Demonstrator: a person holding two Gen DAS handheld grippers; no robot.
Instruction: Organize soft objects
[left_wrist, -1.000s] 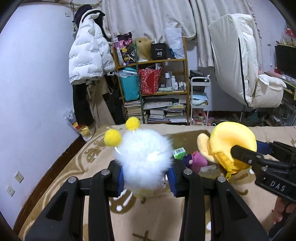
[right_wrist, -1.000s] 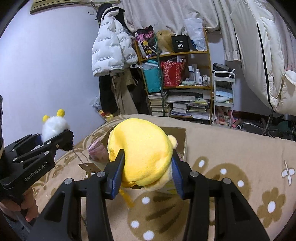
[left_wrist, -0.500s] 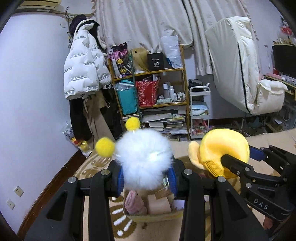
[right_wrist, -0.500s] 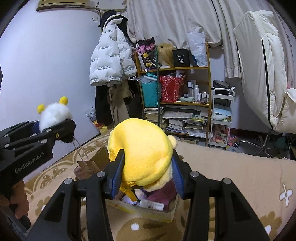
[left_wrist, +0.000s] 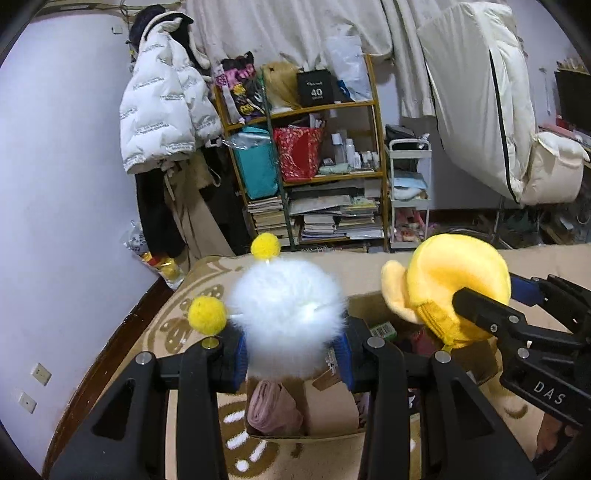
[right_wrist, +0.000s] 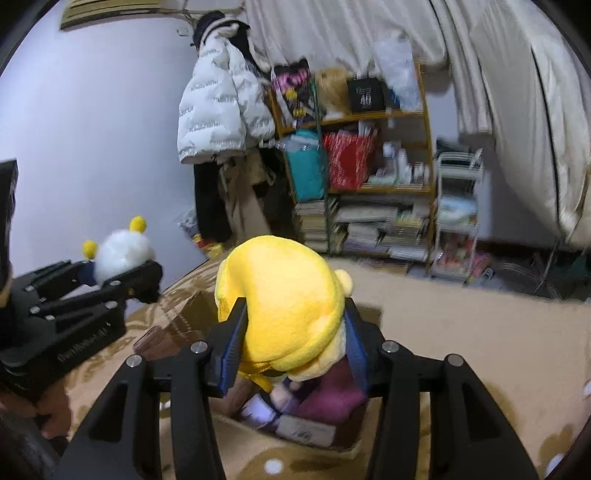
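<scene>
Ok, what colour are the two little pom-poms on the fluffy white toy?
Yellow. The pom-poms on the fluffy white toy show best in the left wrist view.

White puffer jacket (left_wrist: 162, 114), cluttered shelf (left_wrist: 314, 155), curtains (left_wrist: 280, 33)

Ahead of me a pale lilac wall (left_wrist: 66, 192) curves left, with two sockets (left_wrist: 35, 384) low down above a dark skirting. A white puffer jacket (left_wrist: 162, 118) hangs beside a yellow-framed shelf (left_wrist: 373, 110) crammed with bags, bottles and stacked books (left_wrist: 332, 221). A small white trolley (left_wrist: 410, 192) stands right of it. Cream curtains (left_wrist: 295, 33) cover the back wall, and a white padded chair (left_wrist: 491, 125) leans at the right. Below me lies a beige patterned rug (right_wrist: 461, 332).
</scene>
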